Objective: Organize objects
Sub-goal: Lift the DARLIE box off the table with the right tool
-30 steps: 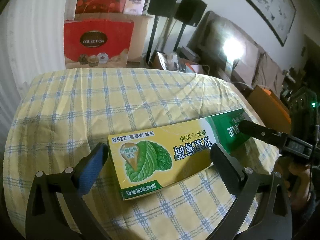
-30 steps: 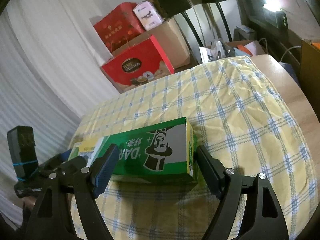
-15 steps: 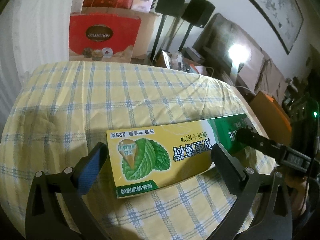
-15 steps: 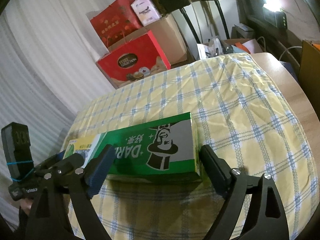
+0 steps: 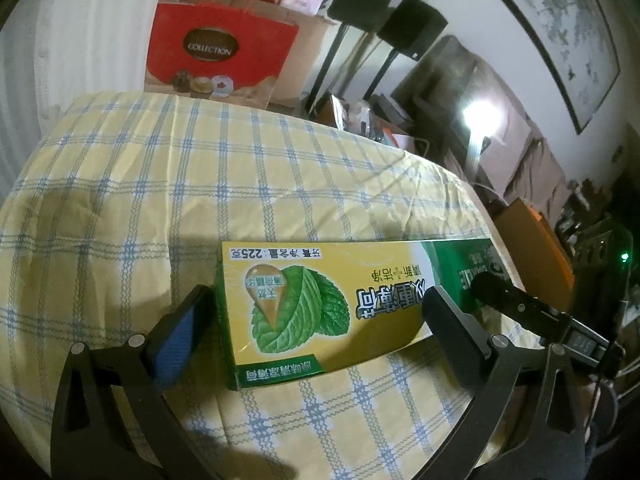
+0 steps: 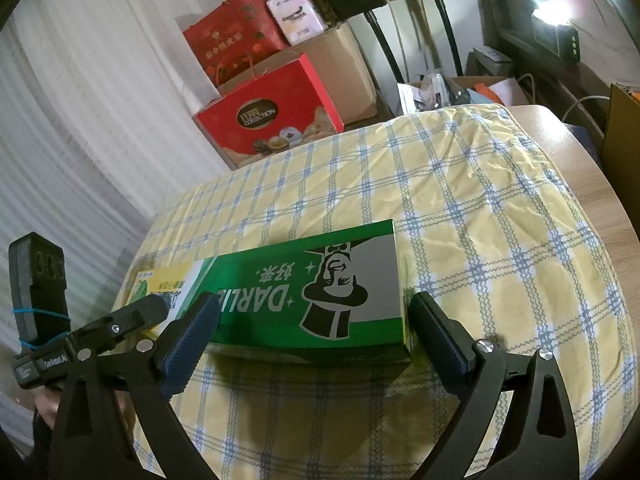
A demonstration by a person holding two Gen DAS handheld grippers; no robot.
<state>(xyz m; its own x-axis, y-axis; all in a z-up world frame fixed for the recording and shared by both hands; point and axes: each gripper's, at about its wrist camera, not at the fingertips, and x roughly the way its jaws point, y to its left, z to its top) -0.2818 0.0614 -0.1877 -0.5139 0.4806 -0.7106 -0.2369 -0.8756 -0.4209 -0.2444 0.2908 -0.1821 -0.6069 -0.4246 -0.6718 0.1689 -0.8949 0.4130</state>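
My left wrist camera looks steeply down, close over the yellow end of the toothpaste box (image 5: 320, 300). My right one faces its green end (image 6: 320, 300). Both share the checked tablecloth (image 5: 200, 184) and red gift box (image 6: 272, 120).

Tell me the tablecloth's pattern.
The tablecloth is yellow with a blue-and-white check, clearest in the left wrist view.

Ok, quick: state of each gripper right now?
Left gripper: open, jaws straddling the toothpaste box, not gripping.
Right gripper: open, jaws have just been opening, box between them, released.
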